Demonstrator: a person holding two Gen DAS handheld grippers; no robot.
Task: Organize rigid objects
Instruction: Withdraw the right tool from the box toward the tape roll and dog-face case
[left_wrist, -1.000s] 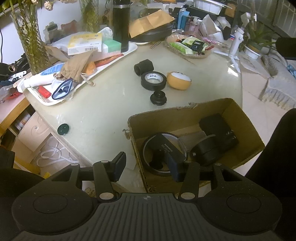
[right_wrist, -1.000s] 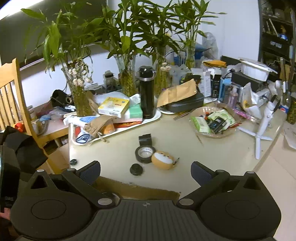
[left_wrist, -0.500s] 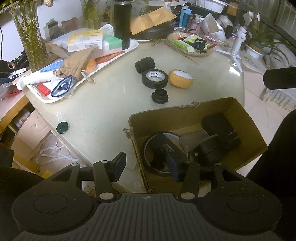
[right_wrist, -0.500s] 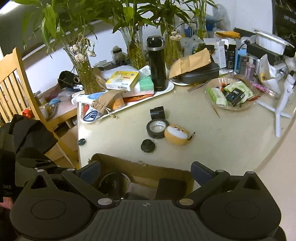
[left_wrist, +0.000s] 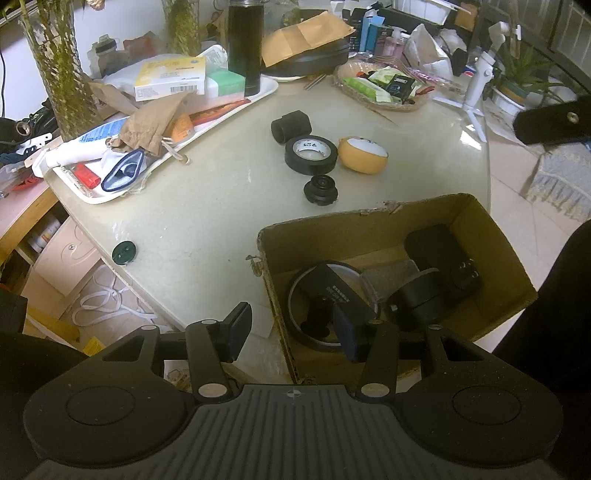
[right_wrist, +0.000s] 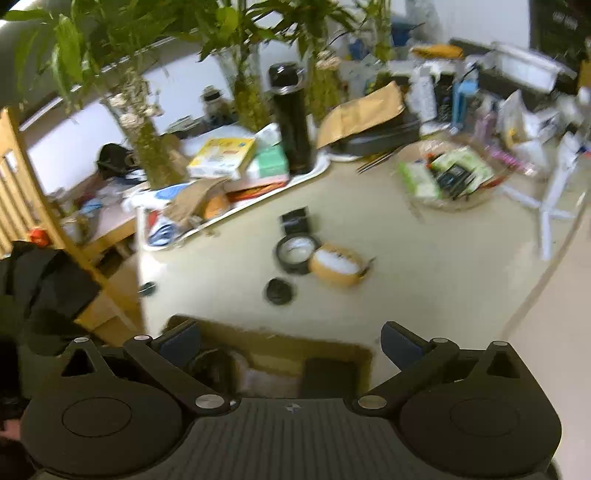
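An open cardboard box (left_wrist: 491, 236) sits at the table's near edge and holds several black items, among them a round ring (left_wrist: 295, 295) and a black case (left_wrist: 439, 243). On the table beyond lie a black tape roll (left_wrist: 311, 154), a black cylinder (left_wrist: 291, 125), a small black lens (left_wrist: 320, 189) and a yellow plush toy (left_wrist: 364, 155). My left gripper (left_wrist: 291, 330) is open and empty over the box's near-left corner. My right gripper (right_wrist: 290, 341) is open and empty above the box (right_wrist: 273, 341), facing the tape roll (right_wrist: 297, 253), lens (right_wrist: 279, 290) and toy (right_wrist: 338, 264).
A white tray (left_wrist: 258, 98) with boxes, a pouch and a black flask (left_wrist: 245, 44) stands at the back left. A bowl of packets (left_wrist: 384, 85) and a white tripod (left_wrist: 476, 81) are at the back right. A small dark cap (left_wrist: 124, 252) lies by the table's left edge.
My right gripper has moved forward and tilted down over the box, and its view is blurred by motion. My left gripper has held nearly still. Both stay open.
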